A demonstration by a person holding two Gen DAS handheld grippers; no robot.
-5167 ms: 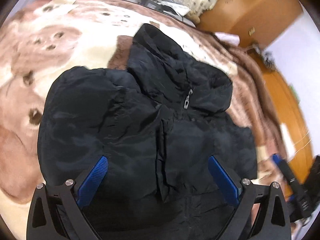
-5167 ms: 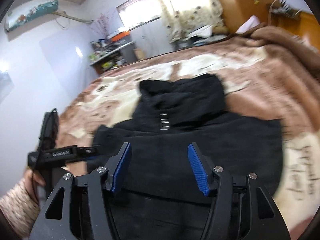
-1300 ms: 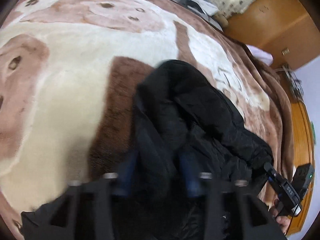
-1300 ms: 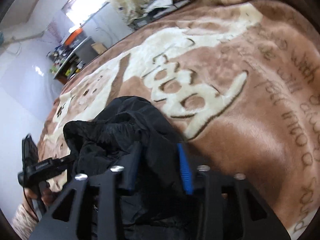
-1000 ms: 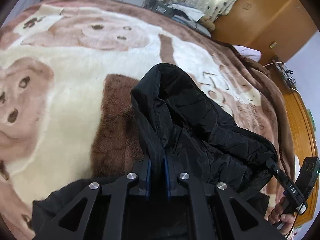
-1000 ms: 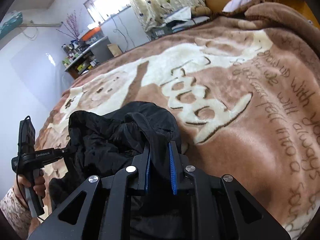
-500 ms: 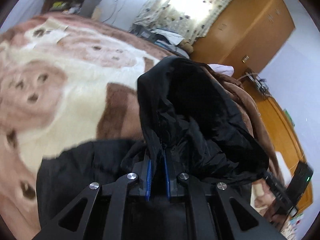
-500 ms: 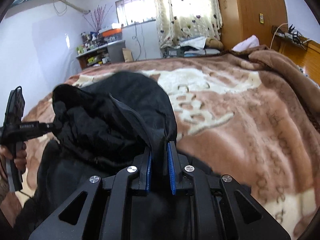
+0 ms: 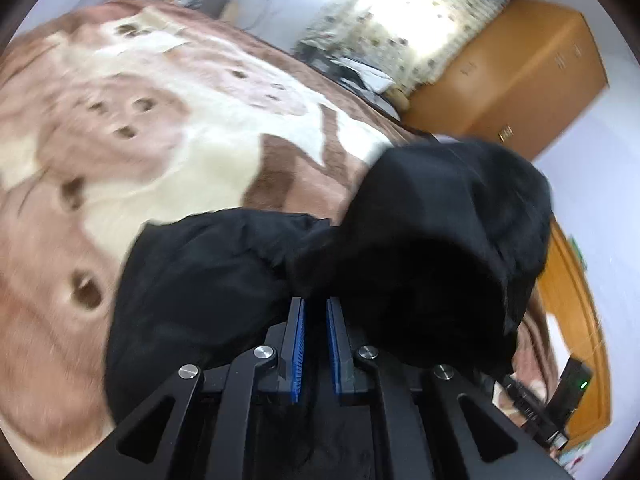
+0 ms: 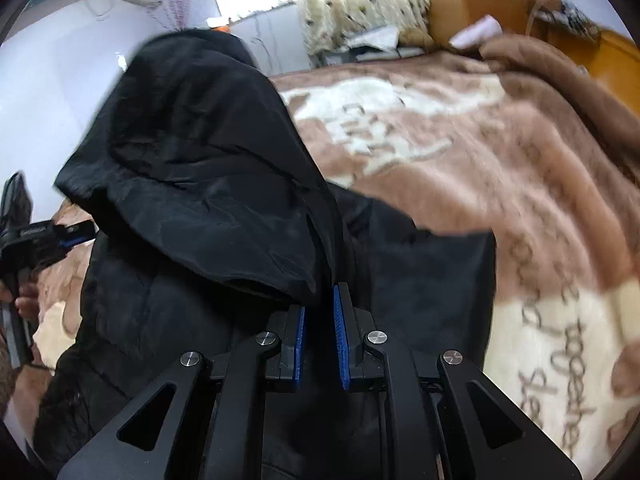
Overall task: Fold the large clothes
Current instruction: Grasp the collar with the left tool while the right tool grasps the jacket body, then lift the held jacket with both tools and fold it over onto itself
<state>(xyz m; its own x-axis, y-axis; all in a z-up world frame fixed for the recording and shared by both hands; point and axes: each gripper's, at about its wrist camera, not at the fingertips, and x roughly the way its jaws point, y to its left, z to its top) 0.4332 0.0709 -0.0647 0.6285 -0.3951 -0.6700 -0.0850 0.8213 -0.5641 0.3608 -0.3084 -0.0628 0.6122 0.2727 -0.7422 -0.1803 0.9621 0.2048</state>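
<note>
Jacket [image 10: 208, 184] hood pinched in both hand-held grippers [image 9: 315, 308] [image 10: 320, 304], lifted above blanket [image 10: 500, 168].

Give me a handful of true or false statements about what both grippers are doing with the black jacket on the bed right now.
1. The left gripper is shut on the black puffy hooded jacket. True.
2. The right gripper hangs open above the jacket. False: it pinches the hood's edge.
3. The hood is lifted off the brown and cream plush blanket. True.
4. The jacket lies on a bare wooden floor. False: it rests on the blanket.
</note>
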